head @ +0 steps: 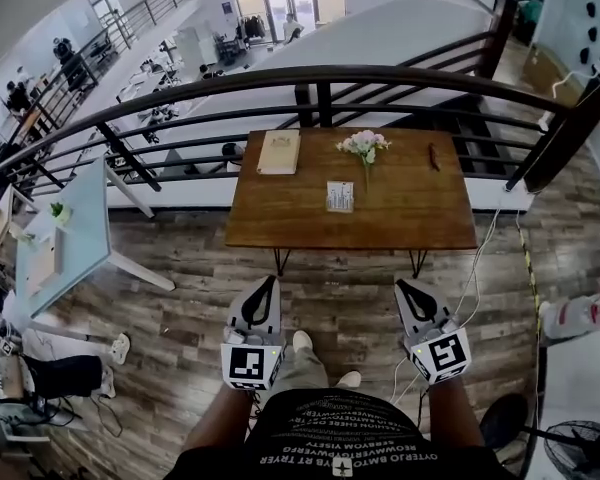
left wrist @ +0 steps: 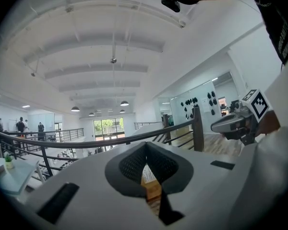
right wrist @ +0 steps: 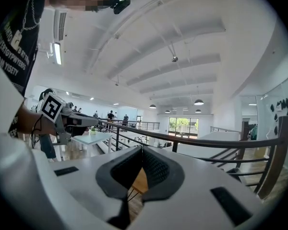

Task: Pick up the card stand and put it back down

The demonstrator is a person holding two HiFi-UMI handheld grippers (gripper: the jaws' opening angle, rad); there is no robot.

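Observation:
The card stand [head: 340, 196], a small white upright card, sits near the middle of the wooden table [head: 400, 223] by the railing. Both grippers hover over the floor in front of the table, well short of it and close to the person's body. My left gripper [head: 271, 280] has its jaws together with nothing between them, and so does my right gripper [head: 405, 284]. In the left gripper view the shut tips [left wrist: 145, 145] frame a sliver of the card stand [left wrist: 148, 174]. The right gripper view shows shut tips [right wrist: 142, 148] and a strip of table [right wrist: 140, 181].
On the table lie a tan book [head: 278, 152], a small flower bunch [head: 364, 146] and a dark small object [head: 433, 156]. A black metal railing [head: 320, 73] runs behind it. A pale blue table [head: 65, 233] stands to the left, cables [head: 477, 268] trail on the right, and a fan [head: 580, 448] stands bottom right.

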